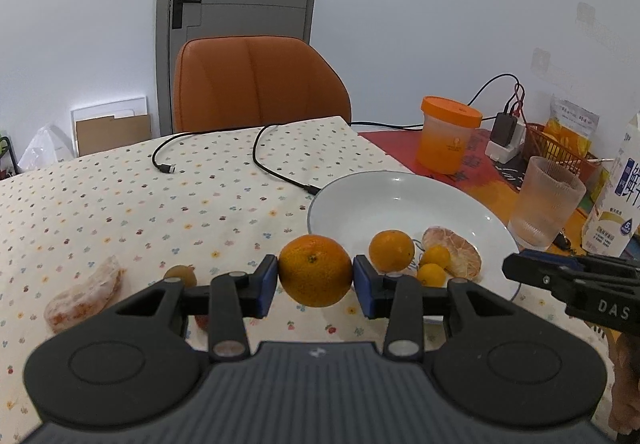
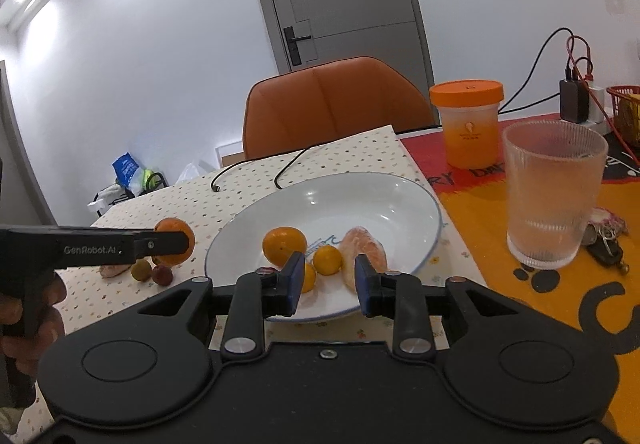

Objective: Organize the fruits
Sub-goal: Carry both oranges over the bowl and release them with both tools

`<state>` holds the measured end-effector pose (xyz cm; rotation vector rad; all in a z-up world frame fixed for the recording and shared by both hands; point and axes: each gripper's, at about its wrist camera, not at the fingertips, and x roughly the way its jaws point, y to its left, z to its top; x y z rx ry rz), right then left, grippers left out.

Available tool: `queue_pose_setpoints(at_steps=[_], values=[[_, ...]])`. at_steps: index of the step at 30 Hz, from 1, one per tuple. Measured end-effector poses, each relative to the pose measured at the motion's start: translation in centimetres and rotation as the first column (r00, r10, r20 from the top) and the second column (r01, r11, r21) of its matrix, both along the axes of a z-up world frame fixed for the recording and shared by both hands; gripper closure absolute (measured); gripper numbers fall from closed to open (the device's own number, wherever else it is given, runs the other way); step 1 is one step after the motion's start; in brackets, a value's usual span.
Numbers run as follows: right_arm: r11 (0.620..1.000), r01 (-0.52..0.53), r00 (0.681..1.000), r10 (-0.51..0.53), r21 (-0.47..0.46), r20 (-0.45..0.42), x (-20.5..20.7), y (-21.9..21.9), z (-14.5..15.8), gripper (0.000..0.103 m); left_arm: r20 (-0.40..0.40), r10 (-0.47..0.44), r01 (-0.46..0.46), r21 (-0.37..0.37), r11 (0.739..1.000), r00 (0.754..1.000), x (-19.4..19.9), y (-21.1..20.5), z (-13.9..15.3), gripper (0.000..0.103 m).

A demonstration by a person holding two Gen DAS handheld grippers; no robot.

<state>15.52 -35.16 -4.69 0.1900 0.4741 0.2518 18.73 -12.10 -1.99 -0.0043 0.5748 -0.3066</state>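
Observation:
My left gripper (image 1: 315, 280) is shut on a mandarin (image 1: 315, 270), held above the flowered tablecloth just left of the white plate (image 1: 352, 195). In the plate lie a second mandarin (image 1: 391, 250), two small kumquats (image 1: 436, 256) and a peeled citrus piece (image 1: 456, 250). On the cloth to the left rest another peeled piece (image 1: 86, 294) and a small brownish fruit (image 1: 181, 275). My right gripper (image 2: 327, 280) is open over the plate's near rim (image 2: 240, 228), nothing between its fingers; the peeled piece (image 2: 366, 248) lies just beyond it. The held mandarin (image 2: 175, 242) shows at left in the right wrist view.
A ribbed glass (image 2: 552, 199) stands right of the plate, with an orange-lidded tub (image 2: 468, 123) behind it. A milk carton (image 1: 616, 195), keys (image 2: 606, 244), a charger and red basket sit further right. Black cables (image 1: 280, 171) cross the cloth; an orange chair (image 1: 256, 83) stands behind.

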Motion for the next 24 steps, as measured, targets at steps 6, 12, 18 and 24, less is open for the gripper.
queue_pose_setpoints(at_steps=[6,12,18,24], values=[[0.999,0.013,1.0,-0.013,0.03,-0.002,-0.2,-0.9,-0.5,0.074,0.007,-0.025,0.025,0.02,0.999,1.0,0.6,-1.4,0.1,0.063],[0.999,0.021,1.0,-0.021,0.044,0.002,-0.4,-1.5,-0.7,0.074,0.013,-0.042,0.042,0.031,0.999,0.999,1.5,-2.6,0.4,0.063],[0.998,0.034,0.999,-0.034,0.058,0.001,-0.5,-1.9,-0.8,0.074,0.047,-0.035,0.031,0.075,0.997,0.998,1.2,-3.3,0.8,0.052],[0.998,0.019,1.0,-0.019,0.06,0.002,-0.6,-1.2,-0.8,0.074,0.026,-0.001,-0.001,0.07,0.998,1.0,1.0,-2.0,0.6,0.05]])
